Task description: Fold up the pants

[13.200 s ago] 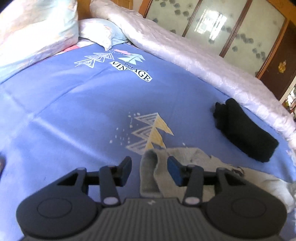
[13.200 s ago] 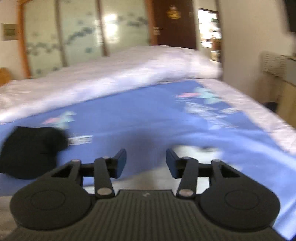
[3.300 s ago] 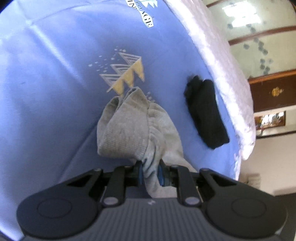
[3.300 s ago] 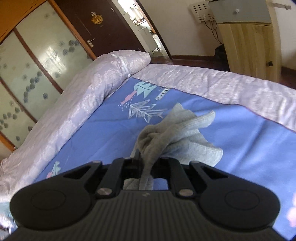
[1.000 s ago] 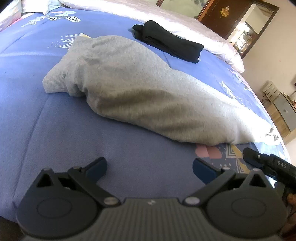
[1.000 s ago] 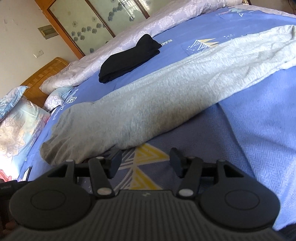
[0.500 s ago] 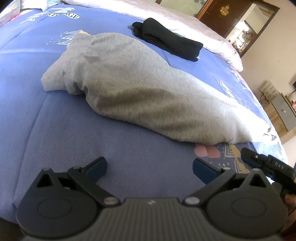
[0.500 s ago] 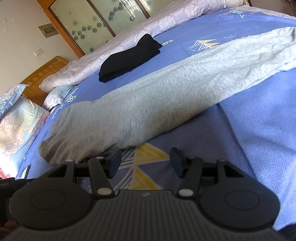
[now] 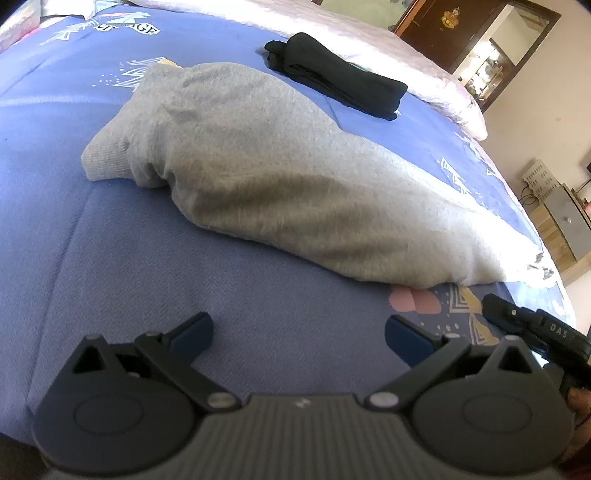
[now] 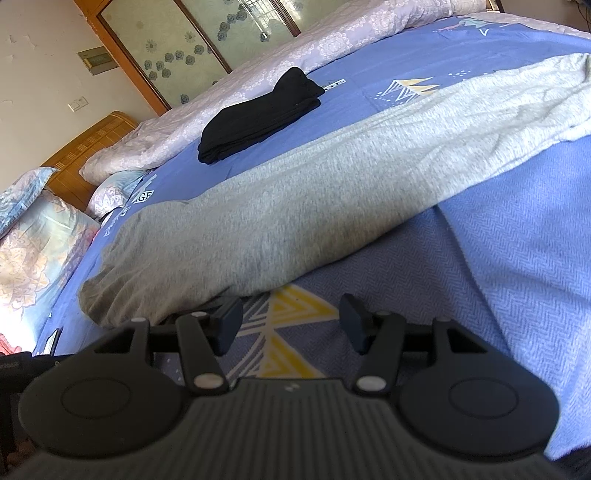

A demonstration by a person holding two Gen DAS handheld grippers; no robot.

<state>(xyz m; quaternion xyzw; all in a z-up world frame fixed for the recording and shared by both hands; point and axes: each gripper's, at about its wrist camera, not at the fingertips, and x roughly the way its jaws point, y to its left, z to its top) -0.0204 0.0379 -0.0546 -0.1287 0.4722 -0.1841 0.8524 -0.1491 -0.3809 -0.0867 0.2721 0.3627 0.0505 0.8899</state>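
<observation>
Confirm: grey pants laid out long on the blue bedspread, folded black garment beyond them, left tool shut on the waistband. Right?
Not quite. In the left wrist view the left tool is open and clear of the grey pants, gripping nothing. The pants do lie long on the blue bedspread, with the folded black garment beyond them.

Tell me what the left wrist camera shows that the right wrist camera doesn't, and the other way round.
Only the left wrist view shows the dark wooden door, the drawer unit and the right gripper at its edge. Only the right wrist view shows the wooden headboard and floral pillow. Both show the grey pants lying lengthwise on the blue bedspread, the folded black garment beyond them, and open jaws holding nothing.
</observation>
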